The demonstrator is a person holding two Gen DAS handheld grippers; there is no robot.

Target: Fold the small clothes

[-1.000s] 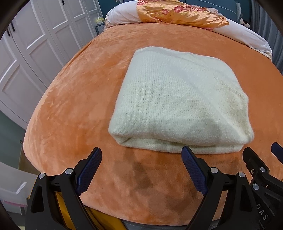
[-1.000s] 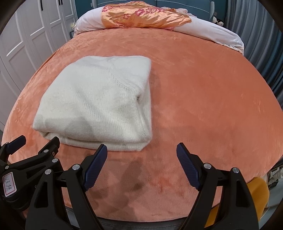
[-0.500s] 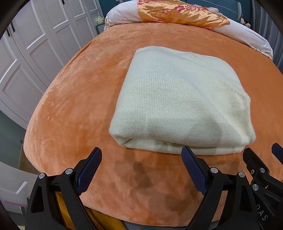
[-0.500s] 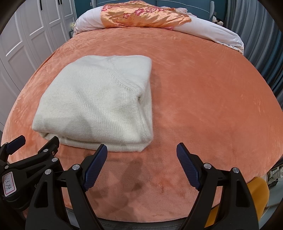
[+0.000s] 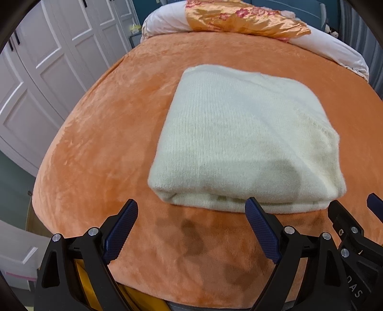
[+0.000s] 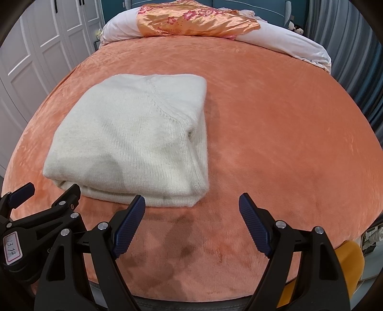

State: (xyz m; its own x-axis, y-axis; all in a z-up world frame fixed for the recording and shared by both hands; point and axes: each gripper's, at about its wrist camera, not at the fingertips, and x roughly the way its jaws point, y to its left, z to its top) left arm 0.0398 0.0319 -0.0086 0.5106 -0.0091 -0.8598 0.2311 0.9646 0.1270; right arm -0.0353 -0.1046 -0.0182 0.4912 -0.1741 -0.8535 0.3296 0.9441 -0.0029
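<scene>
Left wrist view shows a cream knitted sweater (image 5: 244, 141) folded into a thick rectangle and lying flat on a bed covered by an orange plush blanket (image 5: 100, 143). Its folded edge faces the camera, with layers stacked at the near side. The left hand-held gripper (image 5: 191, 220) hangs just short of that near edge with its blue ribbed pads spread wide and nothing between them; the right-side pad (image 5: 262, 232) overlaps the sweater's front edge in the picture, though whether it touches is unclear. At the lower right of this view, part of the other tool shows. In the right wrist view, the same sweater (image 6: 134, 141) sits to the left of centre, a raglan seam running across its top layer, and the right hand-held gripper (image 6: 191, 220) is likewise spread apart and empty above bare blanket near the sweater's near right corner. At the head of the bed lies a white pillow (image 6: 299, 47) draped with an orange floral satin cloth (image 6: 191, 21). White panelled wardrobe doors (image 5: 47, 71) stand along the left.
</scene>
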